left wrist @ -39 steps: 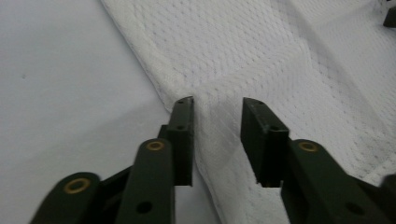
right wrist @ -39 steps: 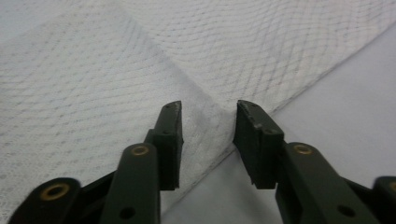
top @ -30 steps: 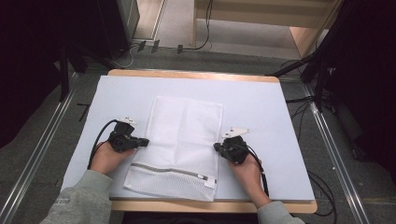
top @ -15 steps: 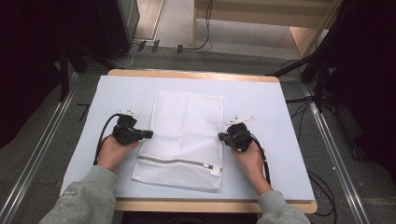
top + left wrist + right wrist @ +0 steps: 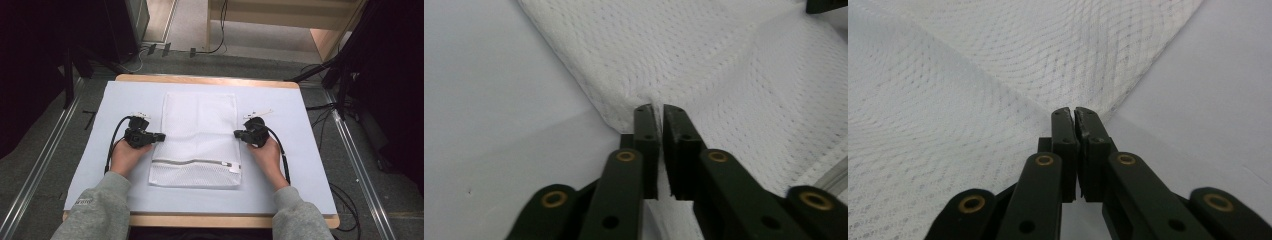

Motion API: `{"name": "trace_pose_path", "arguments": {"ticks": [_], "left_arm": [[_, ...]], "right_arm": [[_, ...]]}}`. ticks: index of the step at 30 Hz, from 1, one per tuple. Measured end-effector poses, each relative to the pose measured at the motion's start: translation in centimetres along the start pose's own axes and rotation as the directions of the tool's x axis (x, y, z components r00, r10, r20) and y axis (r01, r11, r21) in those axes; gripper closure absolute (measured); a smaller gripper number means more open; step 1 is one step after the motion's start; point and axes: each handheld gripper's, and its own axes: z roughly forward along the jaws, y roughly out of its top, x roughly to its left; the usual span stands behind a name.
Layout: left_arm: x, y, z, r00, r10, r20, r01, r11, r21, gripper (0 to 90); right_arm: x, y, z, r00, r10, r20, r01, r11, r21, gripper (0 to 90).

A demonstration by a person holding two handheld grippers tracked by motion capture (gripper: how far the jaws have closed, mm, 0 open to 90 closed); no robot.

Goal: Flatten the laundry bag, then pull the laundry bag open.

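Left tongs (image 5: 655,111) and right tongs (image 5: 1072,113) clamp opposite side edges of white rectangular mesh zip bag (image 5: 200,125). Advice: pull both edges evenly, keeping bag flat.

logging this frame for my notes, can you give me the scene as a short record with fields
surface: white sheet over a wooden table
item: white mesh laundry bag, flat, zipper near the person's end
left claw: shut on the bag's left edge, fabric puckered at the tips
right claw: shut on the bag's right edge
hands: left hand and right hand, grey sleeves
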Motion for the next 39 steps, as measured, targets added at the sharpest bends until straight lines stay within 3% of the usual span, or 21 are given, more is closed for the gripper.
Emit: {"name": "trace_pose_path", "arguments": {"ticks": [5, 7, 12, 25, 30, 39], "left_arm": [[-0.2, -0.4, -0.8, 0.9992, 0.03, 0.026, -0.03, 0.9994, 0.016, 63.1], [-0.5, -0.4, -1.2, 0.998, 0.059, 0.023, -0.059, 0.9981, 0.016, 59.2], [-1.1, -0.3, -1.8, 0.9965, 0.064, 0.054, -0.064, 0.9979, 0.0, 50.1], [-2.4, -0.2, -2.6, 0.9924, 0.092, 0.082, -0.09, 0.9955, -0.029, 42.4], [-3.6, -0.1, -2.9, 0.9879, 0.123, 0.095, -0.12, 0.9922, -0.035, 41.9], [-5.7, 0.2, -2.8, 0.9847, 0.129, 0.117, -0.13, 0.9915, 0.0, 43.2]], "right_arm": [[0.2, 0.1, -0.8, 0.9999, 0.01, -0.011, -0.01, 1.0, -0.019, 75.7], [0.5, 0.1, -1.2, 0.9997, 0.007, -0.025, -0.008, 1.0, -0.026, 72.3], [1.1, -0.4, -2.3, 0.9985, -0.005, -0.054, 0.003, 0.999, -0.043, 65.6], [2.4, -2.1, -4.2, 0.9951, -0.027, -0.095, 0.021, 0.998, -0.067, 60.3], [2.9, -2.7, -4.8, 0.9935, -0.034, -0.109, 0.026, 0.997, -0.077, 59.9], [3.6, -3.9, -5.9, 0.9895, -0.052, -0.135, 0.039, 0.995, -0.097, 60.2]]}}
